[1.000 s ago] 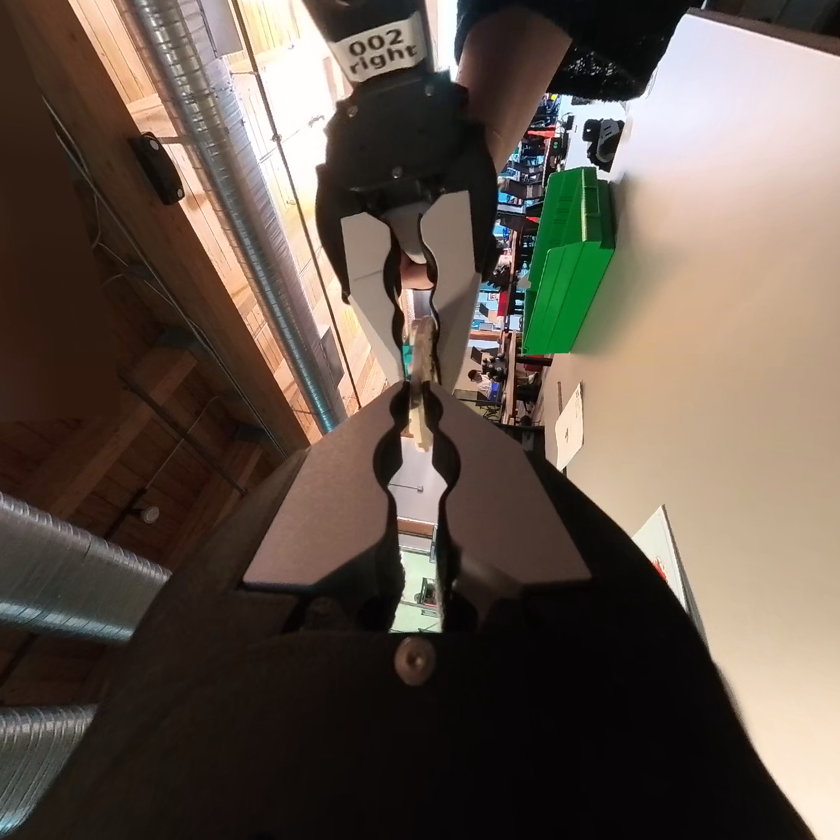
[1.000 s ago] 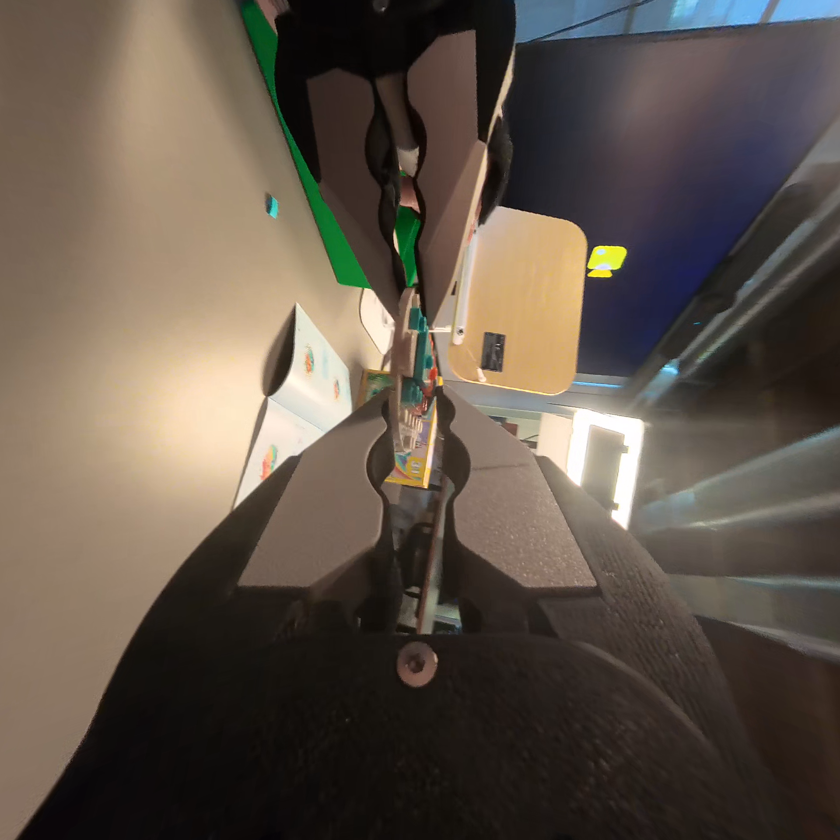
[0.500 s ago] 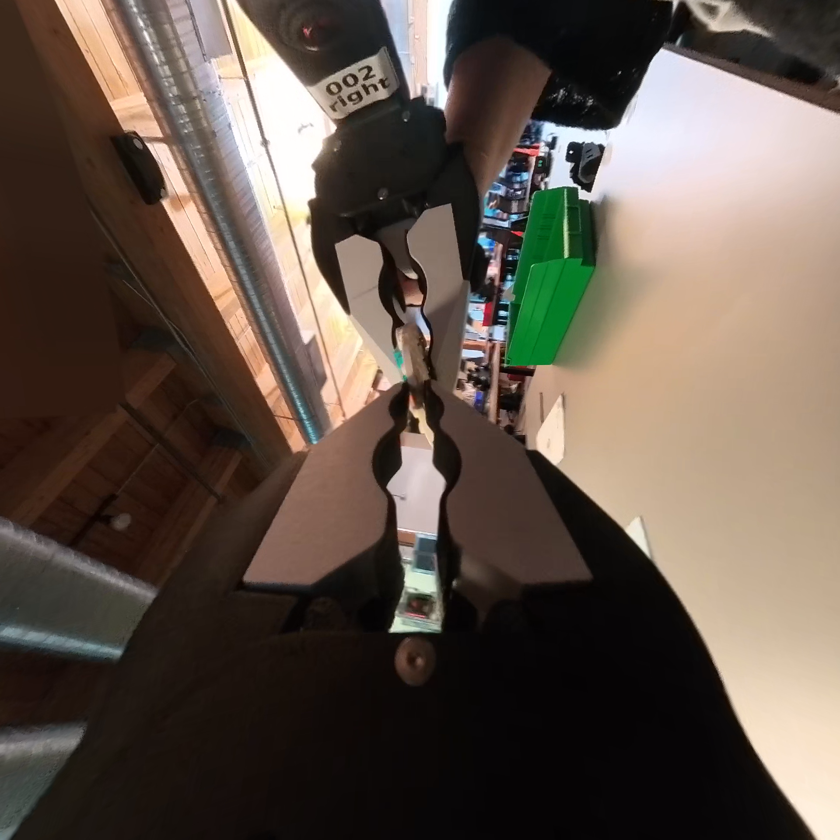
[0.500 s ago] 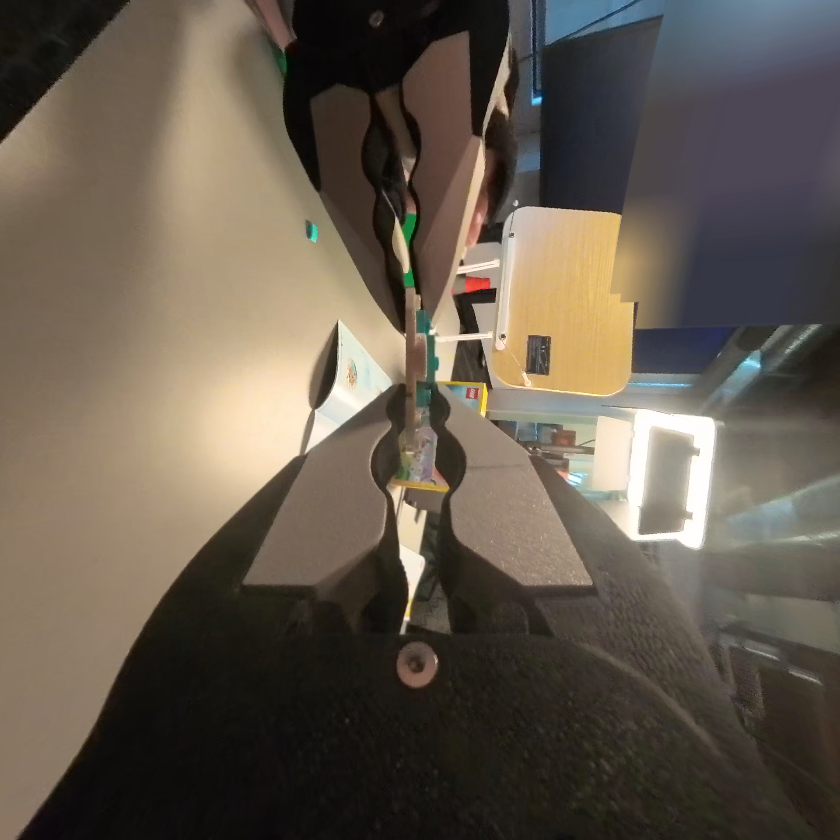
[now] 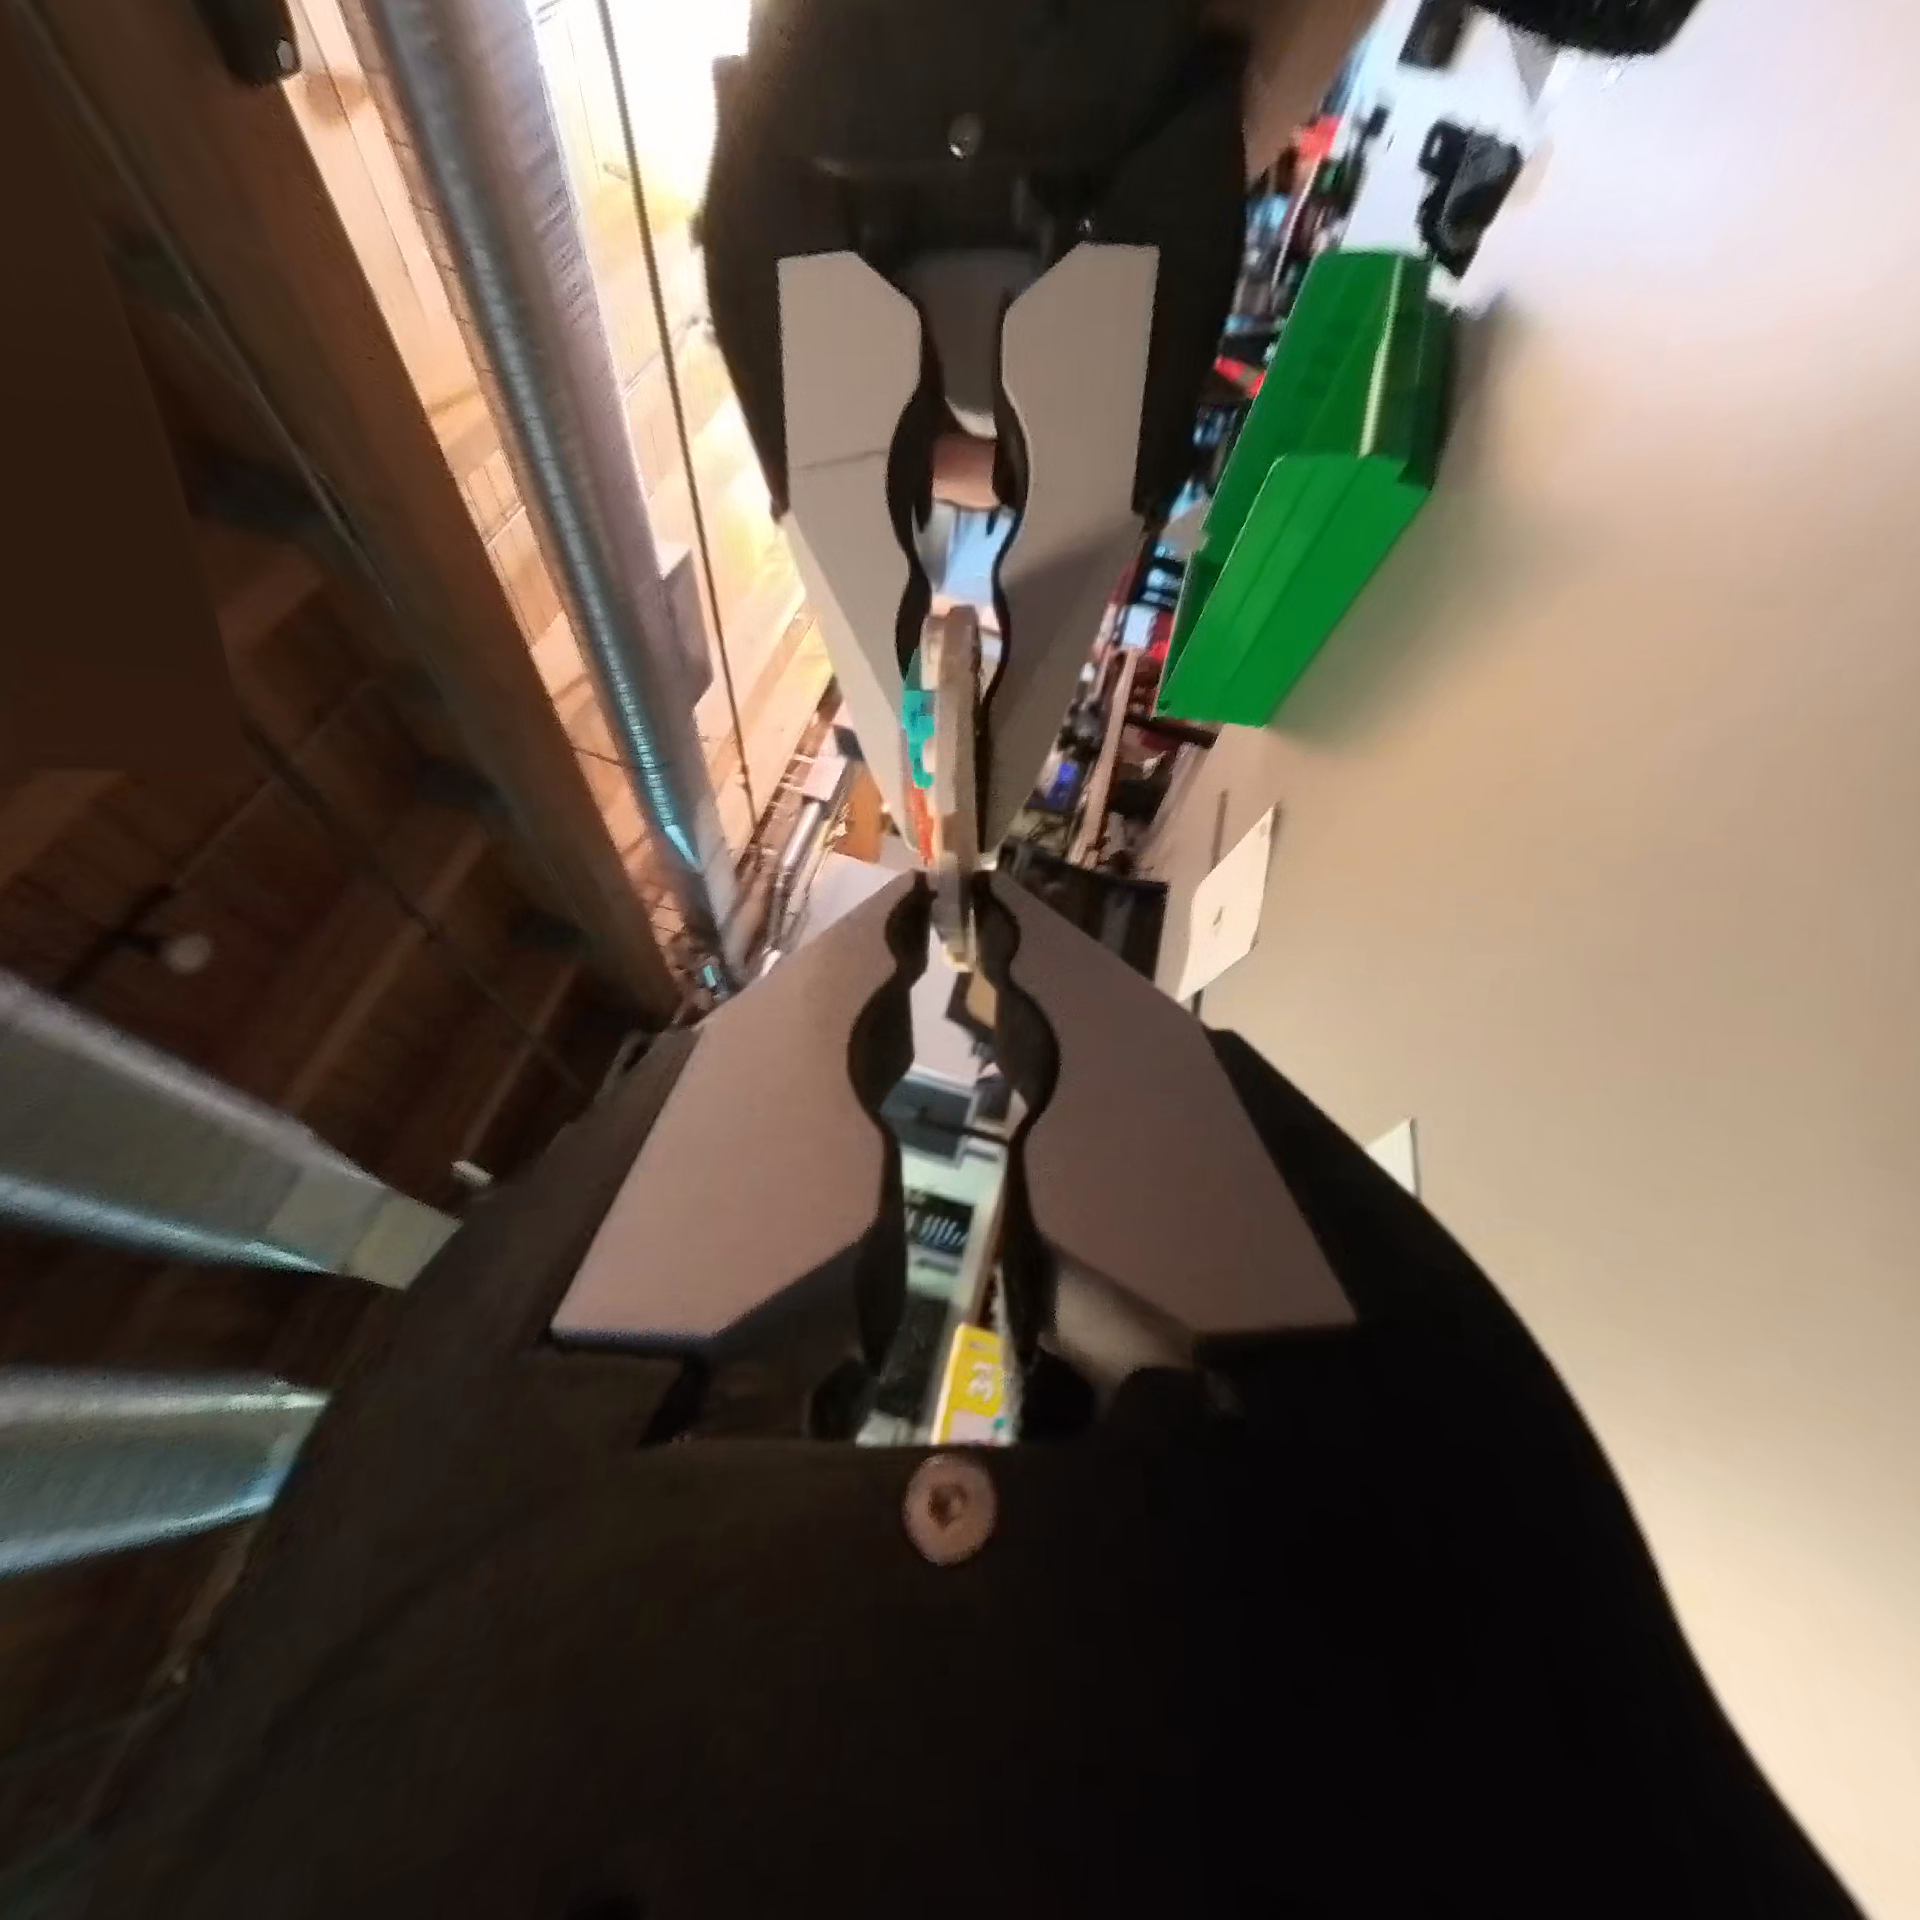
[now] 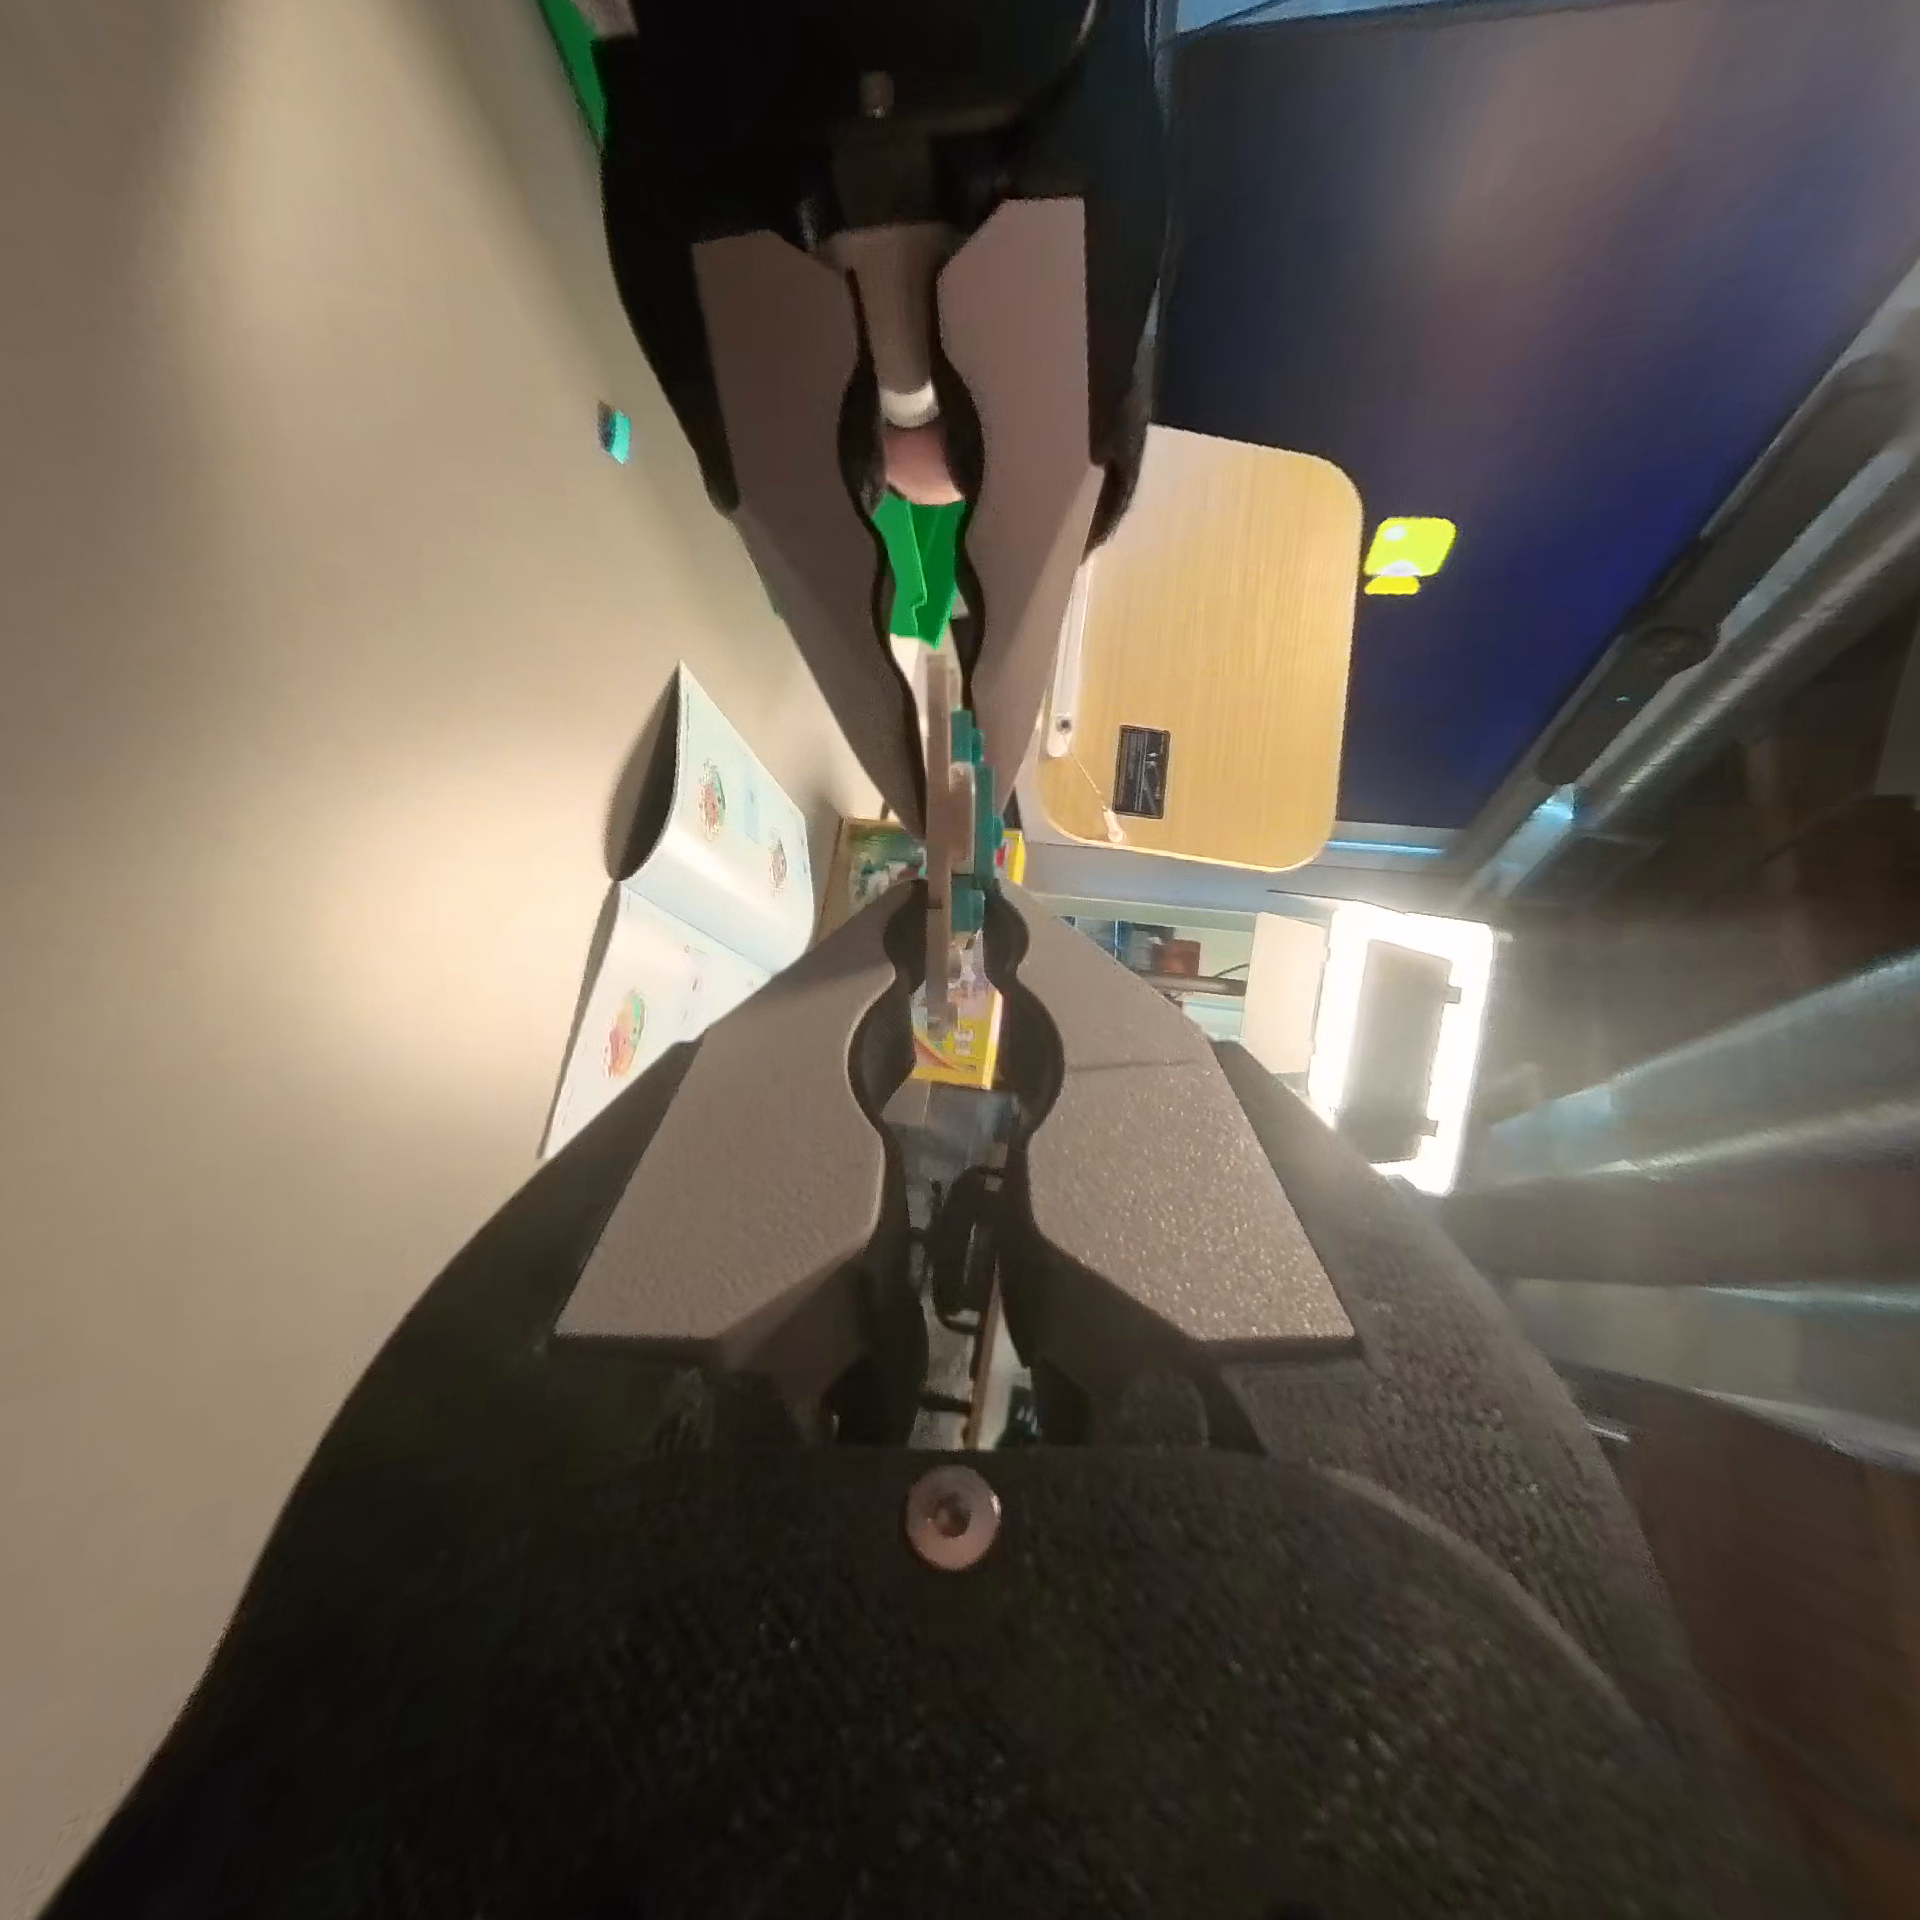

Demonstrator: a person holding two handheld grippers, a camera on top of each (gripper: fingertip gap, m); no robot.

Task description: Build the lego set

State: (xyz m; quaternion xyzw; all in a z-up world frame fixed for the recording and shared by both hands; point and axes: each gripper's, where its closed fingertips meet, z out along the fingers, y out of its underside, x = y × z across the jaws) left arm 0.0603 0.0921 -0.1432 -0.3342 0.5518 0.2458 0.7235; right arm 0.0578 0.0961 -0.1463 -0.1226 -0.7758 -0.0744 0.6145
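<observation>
A thin tan lego plate [image 5: 958,748] with teal pieces [image 5: 914,727] on one face hangs edge-on in the air beside the pale table [image 5: 1621,935]. My left gripper [image 5: 956,891] is shut on its near end. My right gripper [image 5: 951,836] comes from the opposite side, tip to tip, and is shut on the same plate. In the right wrist view the plate [image 6: 943,800] and teal pieces [image 6: 971,753] sit between my right gripper [image 6: 961,902] and the left gripper [image 6: 951,821]. A loose teal brick [image 6: 618,431] lies on the table [image 6: 312,623].
A green bin [image 5: 1309,499] stands on the table at the far side, with a sheet of paper [image 5: 1231,904] near it. An open instruction booklet [image 6: 707,862] and the yellow set box [image 6: 961,1039] lie on the table. A wooden tabletop [image 6: 1205,665] stands beyond.
The two grippers have drawn closer together along the plate, and each fills more of the other's view. Both views have swung a little. Both grips stay shut on the plate.
</observation>
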